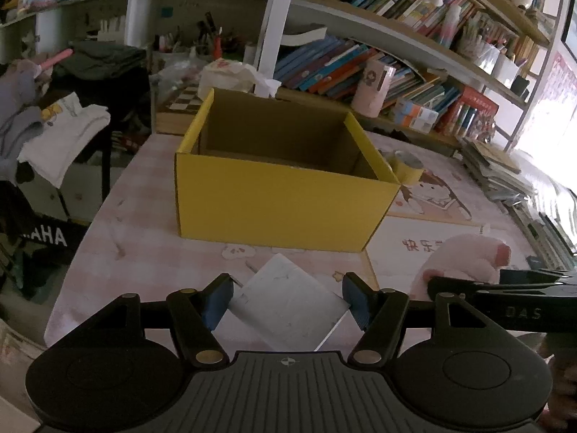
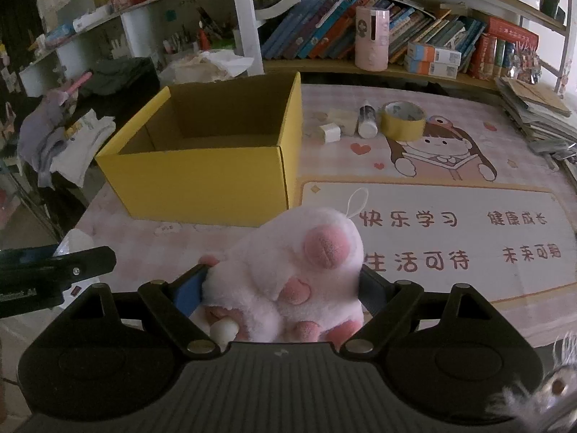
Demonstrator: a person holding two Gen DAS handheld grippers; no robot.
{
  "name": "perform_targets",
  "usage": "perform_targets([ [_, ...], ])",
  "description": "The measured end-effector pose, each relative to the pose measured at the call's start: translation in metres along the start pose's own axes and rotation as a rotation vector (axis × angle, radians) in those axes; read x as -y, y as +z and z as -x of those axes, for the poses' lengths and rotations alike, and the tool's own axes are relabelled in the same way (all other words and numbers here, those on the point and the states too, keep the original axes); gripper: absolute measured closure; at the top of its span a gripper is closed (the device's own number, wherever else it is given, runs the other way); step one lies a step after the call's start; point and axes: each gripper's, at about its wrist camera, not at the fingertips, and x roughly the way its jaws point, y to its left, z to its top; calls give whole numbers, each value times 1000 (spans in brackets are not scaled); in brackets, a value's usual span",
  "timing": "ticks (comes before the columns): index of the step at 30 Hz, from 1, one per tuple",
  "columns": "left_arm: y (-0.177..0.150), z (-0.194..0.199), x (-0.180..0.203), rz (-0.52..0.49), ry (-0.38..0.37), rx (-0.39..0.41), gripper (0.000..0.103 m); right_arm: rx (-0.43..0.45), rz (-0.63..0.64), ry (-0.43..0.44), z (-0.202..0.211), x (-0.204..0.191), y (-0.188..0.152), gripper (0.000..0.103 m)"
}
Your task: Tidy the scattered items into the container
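An open yellow cardboard box [image 1: 281, 198] stands on the pink desk mat; it also shows in the right wrist view [image 2: 202, 180] and looks empty. My left gripper [image 1: 286, 301] is open, its blue pads either side of a flat white packet [image 1: 288, 306] lying on the mat in front of the box. My right gripper [image 2: 281, 288] is shut on a pink plush paw toy [image 2: 295, 270], which also shows at the right of the left wrist view [image 1: 465, 263]. A yellow tape roll [image 2: 402, 121], a small white bottle [image 2: 368, 121] and a white cube [image 2: 330, 132] lie right of the box.
Bookshelves with books and a pink cylinder [image 2: 371, 39] run along the back. A stack of papers [image 2: 533, 108] sits at the right edge. Clothes [image 1: 61, 133] hang on a stand to the left, beyond the desk edge.
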Motion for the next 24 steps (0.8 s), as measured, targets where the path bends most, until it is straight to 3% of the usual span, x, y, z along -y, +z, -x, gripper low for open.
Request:
perform_targets([
  [24, 32, -6, -14, -35, 31, 59, 36, 41, 41, 47, -15, -22, 33, 17],
])
